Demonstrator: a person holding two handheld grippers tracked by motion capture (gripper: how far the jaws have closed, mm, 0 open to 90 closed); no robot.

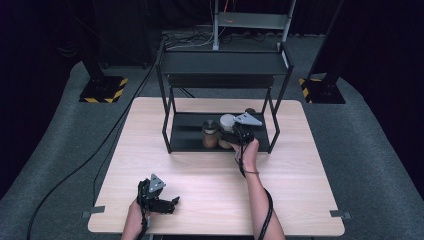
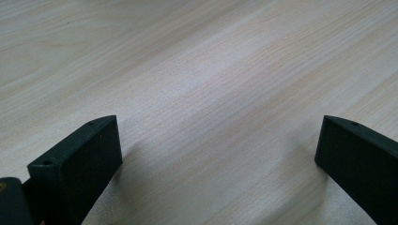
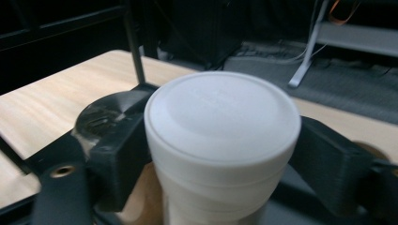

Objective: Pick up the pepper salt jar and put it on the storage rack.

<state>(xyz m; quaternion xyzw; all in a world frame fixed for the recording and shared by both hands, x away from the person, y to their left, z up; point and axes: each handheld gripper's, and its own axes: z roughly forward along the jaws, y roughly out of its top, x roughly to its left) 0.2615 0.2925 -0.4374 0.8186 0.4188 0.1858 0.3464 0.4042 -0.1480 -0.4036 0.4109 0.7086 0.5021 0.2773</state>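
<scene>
- High view: the right gripper (image 1: 231, 131) is extended into the lower shelf of the black rack (image 1: 220, 75), which stands on the far half of the wooden table (image 1: 300, 200). Its jaws stand at a white-lidded jar (image 1: 227, 121) on the lower shelf. A second jar with a dark lid (image 1: 210, 133) stands just beside it, on its left. The left gripper (image 1: 172, 202) rests low over the near left part of the table, well apart from the rack, with nothing between its jaws.
- Left gripper view: the two black jaws stand wide apart over bare tabletop (image 2: 202, 70). The tool is released and holds nothing.
- Right gripper view: the white lid (image 3: 223, 115) of the jar sits between the two black jaws, one on each side of the jar's neck. The left jaw lies against the jar. Contact on the right side is not clear, so whether the tool is clamping the jar cannot be told. The dark-lidded jar (image 3: 101, 117) shows behind the left jaw, and a rack post (image 3: 135, 47) rises beyond it.
</scene>
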